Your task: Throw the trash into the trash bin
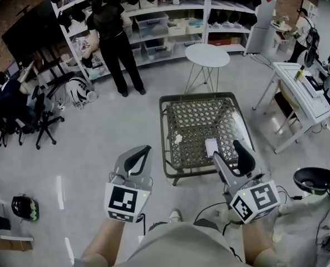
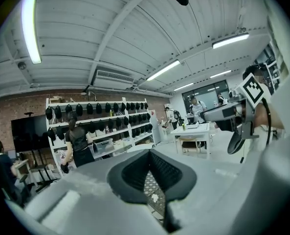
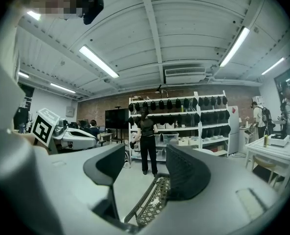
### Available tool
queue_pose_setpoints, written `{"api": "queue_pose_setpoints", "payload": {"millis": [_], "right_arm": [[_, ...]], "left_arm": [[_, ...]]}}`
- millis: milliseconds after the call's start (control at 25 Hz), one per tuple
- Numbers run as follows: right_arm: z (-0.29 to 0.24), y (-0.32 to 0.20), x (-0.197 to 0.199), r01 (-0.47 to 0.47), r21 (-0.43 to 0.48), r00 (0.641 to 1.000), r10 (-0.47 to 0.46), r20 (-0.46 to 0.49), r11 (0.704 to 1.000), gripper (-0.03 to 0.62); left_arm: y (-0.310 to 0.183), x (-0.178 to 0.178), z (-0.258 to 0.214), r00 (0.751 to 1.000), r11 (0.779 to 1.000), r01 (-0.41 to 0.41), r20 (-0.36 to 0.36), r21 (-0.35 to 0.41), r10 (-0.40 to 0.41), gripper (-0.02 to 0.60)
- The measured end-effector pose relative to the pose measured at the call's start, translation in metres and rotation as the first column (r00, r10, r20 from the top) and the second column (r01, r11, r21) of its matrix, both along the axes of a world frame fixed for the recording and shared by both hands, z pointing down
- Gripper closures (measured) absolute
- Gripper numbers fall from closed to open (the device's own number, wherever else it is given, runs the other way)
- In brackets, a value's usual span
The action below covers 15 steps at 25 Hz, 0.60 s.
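A crumpled scrap [image 1: 177, 139] and a paper piece [image 1: 211, 146] lie on the lattice table [image 1: 201, 118], a round table [image 1: 207, 55] behind it.

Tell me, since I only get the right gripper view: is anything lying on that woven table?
Observer: Yes. The head view shows a crumpled white scrap on the woven table.
Operator: Just the one?
Observer: No. A flat white paper lies on the table's near edge, on the side of the right gripper.
Operator: Is the other claw holding something?
Observer: No. The left gripper has its jaws together with nothing between them, as its own view shows.
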State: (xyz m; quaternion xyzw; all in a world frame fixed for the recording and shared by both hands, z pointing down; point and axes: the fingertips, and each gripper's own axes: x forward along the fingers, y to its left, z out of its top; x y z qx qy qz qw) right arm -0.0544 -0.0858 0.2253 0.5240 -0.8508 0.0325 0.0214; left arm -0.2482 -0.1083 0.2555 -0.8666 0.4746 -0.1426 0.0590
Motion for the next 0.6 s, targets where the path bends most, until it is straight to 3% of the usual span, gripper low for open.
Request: {"api": "queue_pose_setpoints", "payload": {"millis": [600], "right_arm": [[0.008,-0.044,0.047,0.01,-0.03,1.0,-0.01,-0.017,1.0,0.326]], "left_arm": [[-0.03,0.031,-0.004,0.997,0.997,0.072,-0.017,0.003,-0.072,0.578]]}}
